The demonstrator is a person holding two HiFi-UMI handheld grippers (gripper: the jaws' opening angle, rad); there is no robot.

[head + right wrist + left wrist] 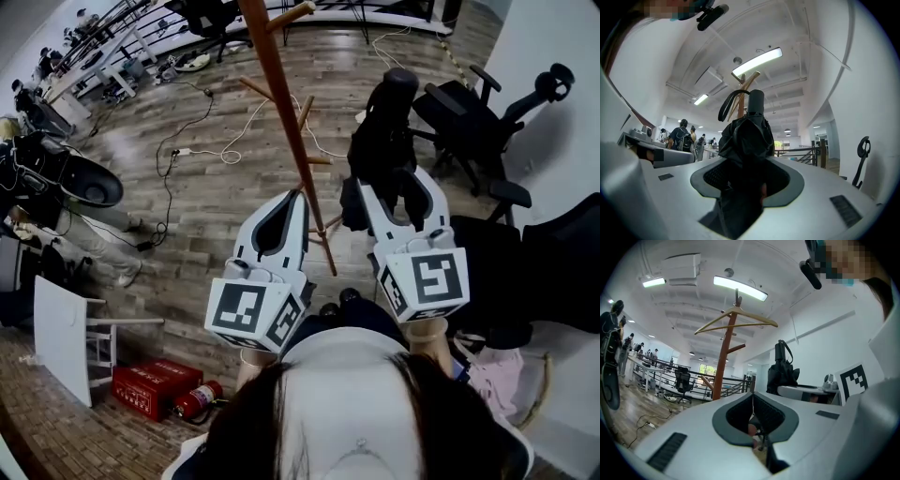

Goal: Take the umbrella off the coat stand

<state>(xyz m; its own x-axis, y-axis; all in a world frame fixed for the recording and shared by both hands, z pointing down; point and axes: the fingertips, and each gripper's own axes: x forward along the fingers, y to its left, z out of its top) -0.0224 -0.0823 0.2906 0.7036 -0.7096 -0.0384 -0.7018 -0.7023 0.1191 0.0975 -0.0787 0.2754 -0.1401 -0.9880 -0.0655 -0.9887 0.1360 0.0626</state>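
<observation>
A black folded umbrella [382, 131] stands upright between the jaws of my right gripper [394, 192], which is shut on its lower part. In the right gripper view the umbrella [745, 136] fills the jaws of the right gripper [747, 173], and its wrist strap [727, 104] hangs loose. The brown wooden coat stand [291, 122] rises just left of the umbrella and apart from it. My left gripper [300, 195] is shut with nothing in it, close to the pole. The left gripper view shows the left gripper [752, 397], the coat stand [724, 362] with a wooden hanger [736, 323] on top, and the umbrella [782, 371].
Black office chairs [473, 112] crowd the right side by a white wall. Cables [202, 131] trail over the wood floor behind the stand. At the lower left are a red box [150, 386], a fire extinguisher [199, 398] and a white board [61, 337]. A person [89, 234] stands at the left.
</observation>
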